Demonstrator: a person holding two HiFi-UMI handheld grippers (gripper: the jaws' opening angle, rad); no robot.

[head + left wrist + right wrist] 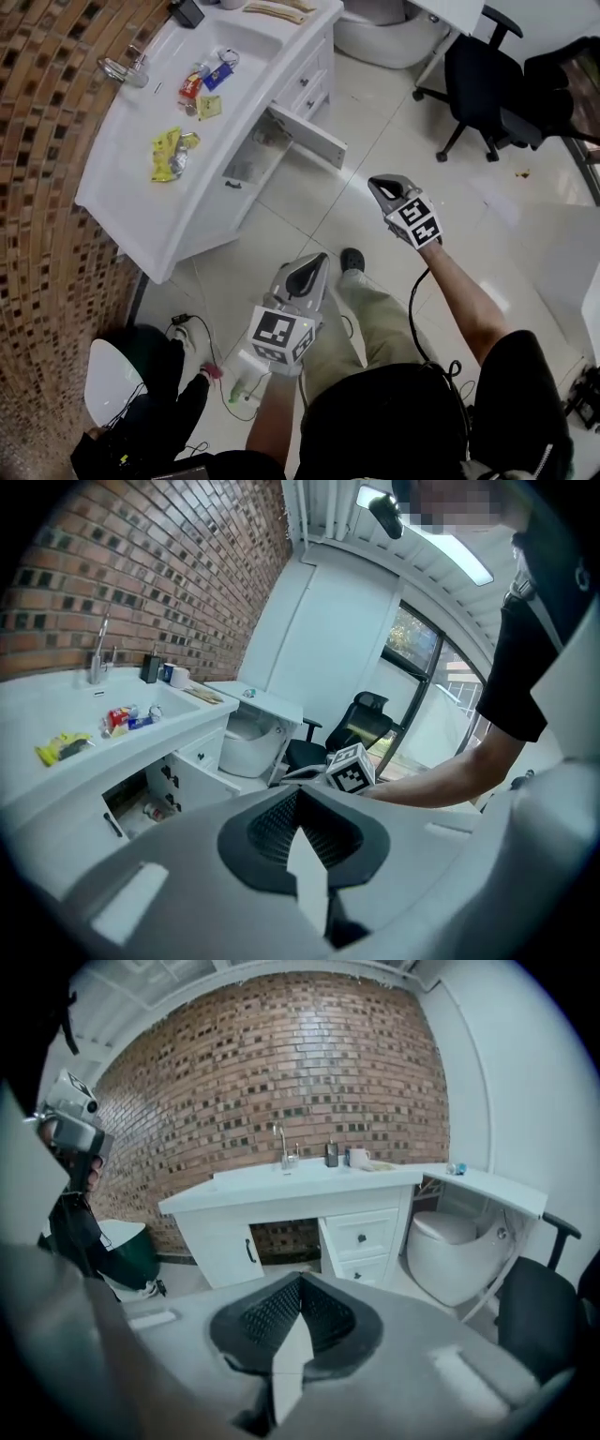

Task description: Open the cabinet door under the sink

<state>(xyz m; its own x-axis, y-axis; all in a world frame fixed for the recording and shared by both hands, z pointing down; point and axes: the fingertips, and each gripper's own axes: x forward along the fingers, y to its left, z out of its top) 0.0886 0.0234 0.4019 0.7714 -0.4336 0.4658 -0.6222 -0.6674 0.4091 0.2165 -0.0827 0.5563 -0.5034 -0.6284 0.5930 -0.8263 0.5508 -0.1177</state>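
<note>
My right claw (386,187) has its jaws pressed together on nothing. My left claw (312,267) is the same. I hold both out in the air, well apart from the vanity. I judge they hang free because the job looks done: the cabinet door (307,137) under the sink (248,42) stands swung out over the floor, far and to my left, its compartment exposed.

the office chair (492,89) runs off the upper right; i can't read the small packets (172,155) on the desk (117,183).
</note>
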